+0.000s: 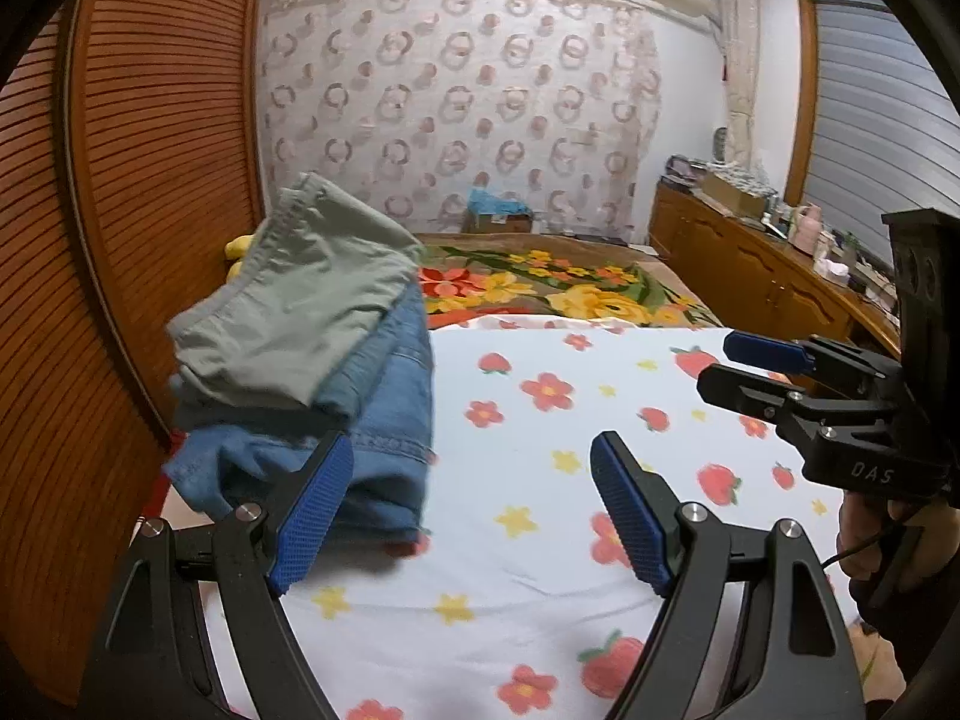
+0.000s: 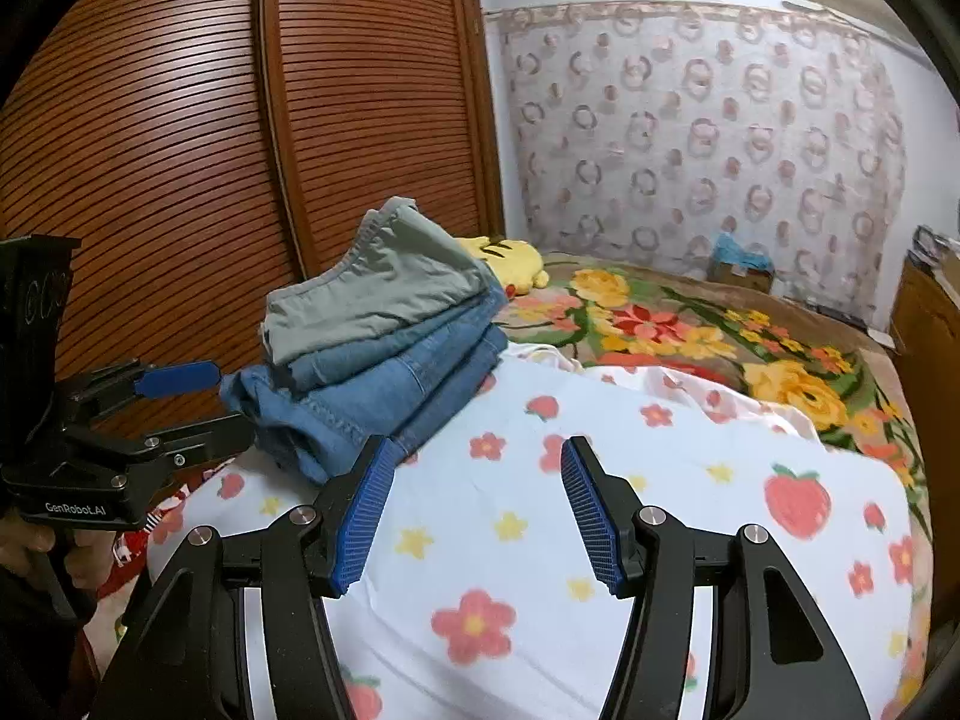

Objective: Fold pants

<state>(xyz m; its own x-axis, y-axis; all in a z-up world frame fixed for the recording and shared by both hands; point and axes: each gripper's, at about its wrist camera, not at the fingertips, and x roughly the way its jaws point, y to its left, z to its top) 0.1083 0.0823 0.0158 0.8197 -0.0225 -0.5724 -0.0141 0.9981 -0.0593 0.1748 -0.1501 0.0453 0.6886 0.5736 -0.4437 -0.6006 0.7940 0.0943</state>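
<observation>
Left wrist view: the left gripper [image 1: 471, 501] hangs over a white bedsheet [image 1: 540, 540] printed with flowers and strawberries, its blue-padded jaws spread wide with nothing between them. Ahead and to the left, at the sheet's edge, sits a stack of folded pants [image 1: 312, 372]: a grey-green pair on top, blue denim pairs beneath. The lowest denim looks rumpled at its near end, though blur makes this hard to judge. The right gripper [image 1: 741, 363] enters from the right edge, held by a hand [image 1: 882, 546], apart from the stack. A slatted wooden wardrobe [image 1: 120, 180] stands on the left.

Right wrist view: the right gripper [image 2: 474, 510] also hovers above the sheet [image 2: 510, 540], jaws parted and empty. The same stack [image 2: 384, 348] lies ahead and to the left, beside the wardrobe [image 2: 240, 120]. The left gripper [image 2: 204, 402] reaches in from the left, its fingertips just beside the denim's near end, not closed on it. A floral blanket [image 2: 720, 330] covers the bed beyond.
</observation>
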